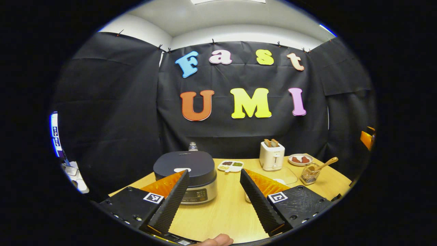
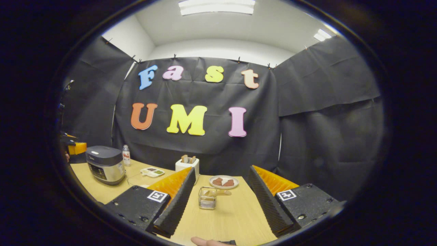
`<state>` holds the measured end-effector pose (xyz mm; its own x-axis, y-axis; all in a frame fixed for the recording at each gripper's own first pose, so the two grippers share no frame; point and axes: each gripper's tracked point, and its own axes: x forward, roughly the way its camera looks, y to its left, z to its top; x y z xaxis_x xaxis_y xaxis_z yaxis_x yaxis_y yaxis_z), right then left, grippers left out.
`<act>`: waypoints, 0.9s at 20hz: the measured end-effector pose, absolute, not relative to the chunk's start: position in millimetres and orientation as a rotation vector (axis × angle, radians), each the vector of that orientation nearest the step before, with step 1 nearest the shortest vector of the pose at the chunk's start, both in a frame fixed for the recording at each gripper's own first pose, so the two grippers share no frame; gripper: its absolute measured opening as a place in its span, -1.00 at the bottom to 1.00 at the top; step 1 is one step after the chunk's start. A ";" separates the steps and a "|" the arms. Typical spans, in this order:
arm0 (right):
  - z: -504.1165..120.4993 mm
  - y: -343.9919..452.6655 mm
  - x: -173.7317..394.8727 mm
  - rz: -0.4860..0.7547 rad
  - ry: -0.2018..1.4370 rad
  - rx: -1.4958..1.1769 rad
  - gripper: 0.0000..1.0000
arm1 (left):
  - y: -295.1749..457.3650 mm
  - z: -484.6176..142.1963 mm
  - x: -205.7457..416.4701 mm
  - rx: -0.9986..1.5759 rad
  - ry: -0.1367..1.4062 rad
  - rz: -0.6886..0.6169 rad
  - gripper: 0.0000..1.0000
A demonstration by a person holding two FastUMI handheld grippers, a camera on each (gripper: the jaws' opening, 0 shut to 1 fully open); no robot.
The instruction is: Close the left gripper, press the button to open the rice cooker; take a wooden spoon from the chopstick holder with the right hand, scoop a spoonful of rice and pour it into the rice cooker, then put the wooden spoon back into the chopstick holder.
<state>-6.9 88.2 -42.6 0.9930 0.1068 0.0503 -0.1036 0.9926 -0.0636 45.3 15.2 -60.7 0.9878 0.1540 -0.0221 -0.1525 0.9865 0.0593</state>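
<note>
The rice cooker (image 1: 184,171) stands with its dark lid down and a white button (image 1: 182,169) at the lid's front. My left gripper (image 1: 214,172) is open above the table, short of the cooker, its left finger overlapping the cooker's front. The cooker (image 2: 106,164) also stands far left in the right gripper view. A wire chopstick holder (image 2: 207,198) with the wooden spoon (image 2: 218,193) in it sits between the fingers of my open right gripper (image 2: 222,169), a little way ahead. In the left gripper view the holder (image 1: 310,174) and spoon (image 1: 324,164) are at the right.
A toaster (image 1: 271,155), a plate of food (image 1: 300,159) and a small compartment tray (image 1: 231,166) stand at the back of the wooden table (image 1: 225,212). A bottle (image 1: 193,146) is behind the cooker. Something white (image 1: 280,181) is partly hidden behind my left gripper's right finger.
</note>
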 end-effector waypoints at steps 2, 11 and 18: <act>-39.1 90.5 -7.8 0.105 -0.051 -0.058 1.00 | 0.6 -62.0 44.1 0.046 0.025 0.114 0.92; -42.2 98.7 -2.8 0.122 -0.019 -0.039 1.00 | -25.7 -44.6 30.2 0.099 -0.031 0.054 0.90; -39.9 114.5 -8.1 0.168 -0.025 -0.025 0.89 | -43.3 -38.4 21.4 0.116 -0.053 -0.007 0.91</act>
<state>-8.1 114.5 -39.9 0.9856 0.1674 0.0232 -0.1668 0.9856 -0.0265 21.4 -43.3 -38.4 0.9986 -0.0098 0.0526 0.0037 0.9932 0.1160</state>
